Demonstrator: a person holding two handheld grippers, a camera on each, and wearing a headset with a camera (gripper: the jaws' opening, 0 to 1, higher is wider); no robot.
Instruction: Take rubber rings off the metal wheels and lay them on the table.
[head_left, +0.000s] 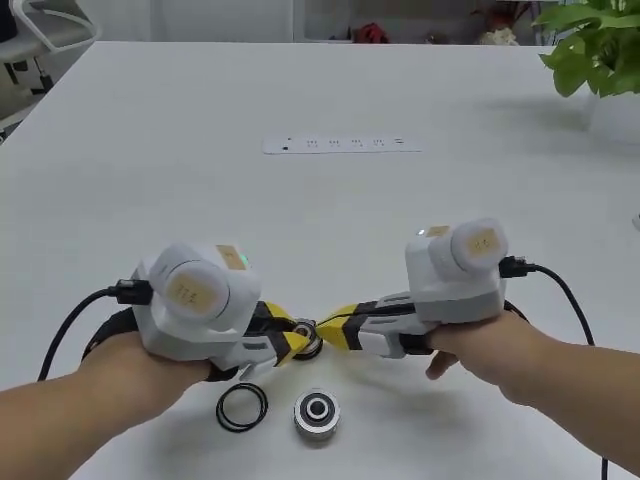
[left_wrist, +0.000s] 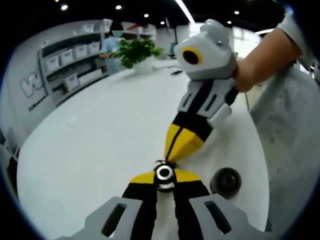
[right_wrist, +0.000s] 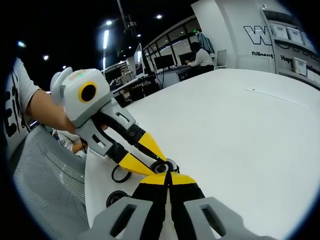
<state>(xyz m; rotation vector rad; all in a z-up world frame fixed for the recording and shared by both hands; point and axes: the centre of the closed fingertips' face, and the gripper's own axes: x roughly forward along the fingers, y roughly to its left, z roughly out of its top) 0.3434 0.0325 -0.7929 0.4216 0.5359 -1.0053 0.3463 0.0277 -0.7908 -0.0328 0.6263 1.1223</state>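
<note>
We see a broad white table (head_left: 180, 170), matt and bare over most of its top, running away from us to a far edge. Near its middle lies a flat white strip (head_left: 340, 145) with small dark marks in a row; what it is we cannot tell. A leafy green plant (head_left: 590, 45) stands at the far right corner, and part of a pale office chair (head_left: 40, 35) shows beyond the far left edge.

Close to the near edge the two tools meet tip to tip. The left gripper (head_left: 292, 342) has its jaws closed on a small metal wheel (head_left: 306, 338), which is held up off the table; in the left gripper view the wheel sits between the yellow tips with its bright hub facing the camera. The right gripper (head_left: 335, 335) comes in from the other side with its jaws drawn together, the tips touching the wheel's rim. Whether they nip a ring there we cannot tell.

Just in front of the tools, a loose black rubber ring (head_left: 242, 406) lies flat on the table, and beside it, to its right, a second wheel (head_left: 317, 412) rests on its side, hub up, apart from the ring.

The gripper views give us the room: white shelves (left_wrist: 70, 60) with boxes along one wall, rows of ceiling lights, desks with a seated person (right_wrist: 201, 56) far off, and a grey mesh chair (right_wrist: 50, 185) at the table's near side
</note>
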